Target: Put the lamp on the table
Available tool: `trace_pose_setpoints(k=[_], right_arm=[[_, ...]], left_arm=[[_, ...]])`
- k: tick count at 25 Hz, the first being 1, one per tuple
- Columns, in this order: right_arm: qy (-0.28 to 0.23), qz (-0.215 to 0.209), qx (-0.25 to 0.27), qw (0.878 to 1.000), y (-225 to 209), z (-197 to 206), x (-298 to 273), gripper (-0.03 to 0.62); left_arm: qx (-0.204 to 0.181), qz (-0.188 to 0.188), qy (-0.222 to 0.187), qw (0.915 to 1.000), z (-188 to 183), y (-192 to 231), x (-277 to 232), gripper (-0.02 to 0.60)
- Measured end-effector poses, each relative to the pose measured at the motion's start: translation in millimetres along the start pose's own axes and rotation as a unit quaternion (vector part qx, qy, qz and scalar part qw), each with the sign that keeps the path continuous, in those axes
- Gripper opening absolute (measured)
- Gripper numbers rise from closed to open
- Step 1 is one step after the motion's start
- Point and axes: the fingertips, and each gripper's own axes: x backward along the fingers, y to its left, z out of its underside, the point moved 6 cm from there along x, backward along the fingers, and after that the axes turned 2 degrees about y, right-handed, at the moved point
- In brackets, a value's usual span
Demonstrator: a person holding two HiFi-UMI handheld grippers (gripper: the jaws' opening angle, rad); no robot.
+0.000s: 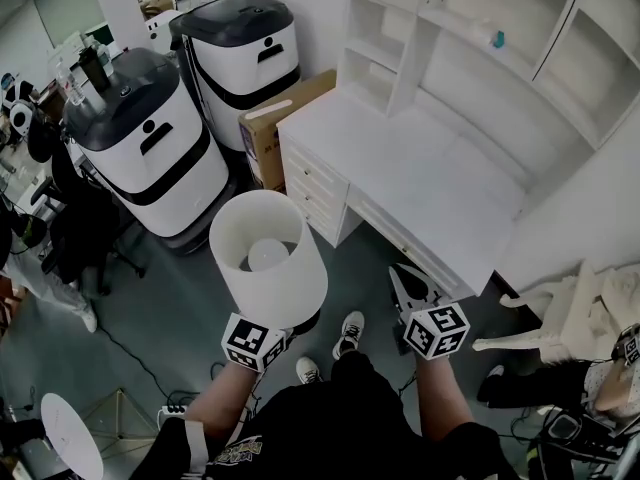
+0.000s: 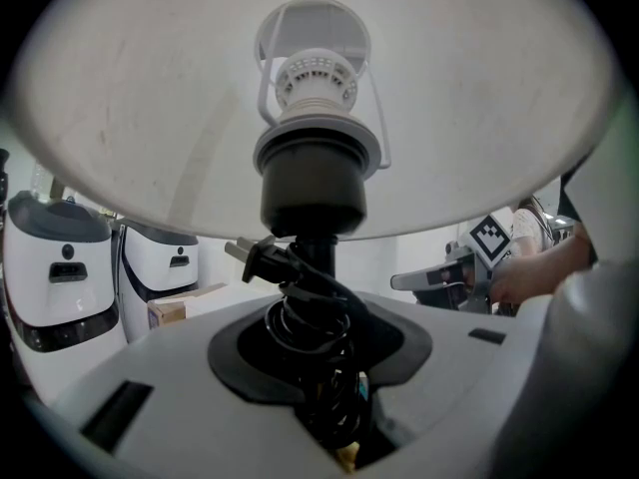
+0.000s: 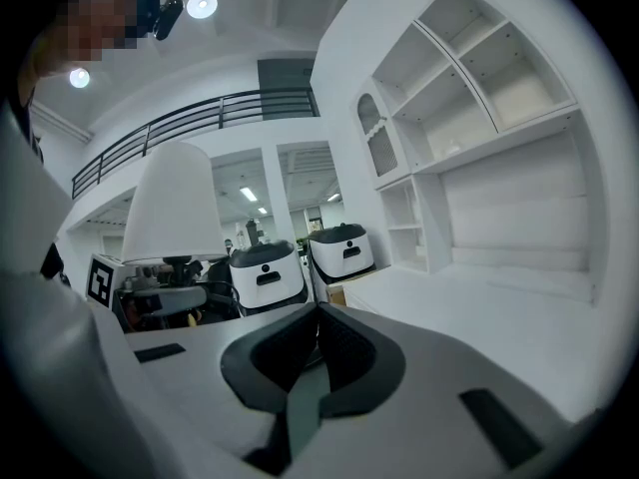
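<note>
Left claw [image 2: 318, 367]: clamped on the lamp [image 1: 268, 258] at its black stem. The cord [image 2: 312, 317] is wound round the stem in coils. The plug [image 2: 260, 259] sticks out to the left just under the socket. The jaws stand fairly wide (the wrapped stem fills the gap). The lamp is upright, with the white shade on top and the bulb visible from above.

Right claw [image 3: 318, 312]: jaws together, nothing between them. It is held beside the lamp and apart from it.

Lamp position: in the air over the grey floor [image 1: 170, 298], just ahead of the person's shoes [image 1: 348, 333]. It is near the table's front corner and not on the table.

Table [image 1: 430, 188]: white top, with drawers [image 1: 315, 183] down the left end. A white shelf unit [image 1: 470, 28] rises along its back. One shelf holds a small teal item [image 1: 497, 38] (too small to identify).

Beyond the left end: a cardboard box [image 1: 280, 118] stands against the table. Two white-and-black machines stand past it, the nearer one [image 1: 150, 153] on the floor to the left and the farther one [image 1: 245, 53] behind the box.

Far: the right gripper view shows a dark railing [image 3: 200, 118] along an upper level and round ceiling lights [image 3: 202, 6].
</note>
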Motion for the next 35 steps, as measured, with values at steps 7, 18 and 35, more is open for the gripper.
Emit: trace_pose_setpoints(k=[7, 18, 35], right_arm=[[-0.001, -0.013, -0.003, 1.0, -35.9, -14.2, -26.7, 0.026], [0.002, -0.014, -0.013, 1.0, -123.9, -40.3, -66.2, 0.025], [-0.001, -0.026, -0.02, 0.999, -235.8, -74.2, -103.4, 0.026]], left_arm=[[-0.008, -0.007, -0.001, 0.9999, -10.2, 9.3, -39.1, 0.144], [-0.011, -0.004, 0.003, 0.9999, -22.6, 20.3, -141.5, 0.144], [-0.023, -0.016, -0.002, 0.9996, -48.4, 28.1, -275.6, 0.144]])
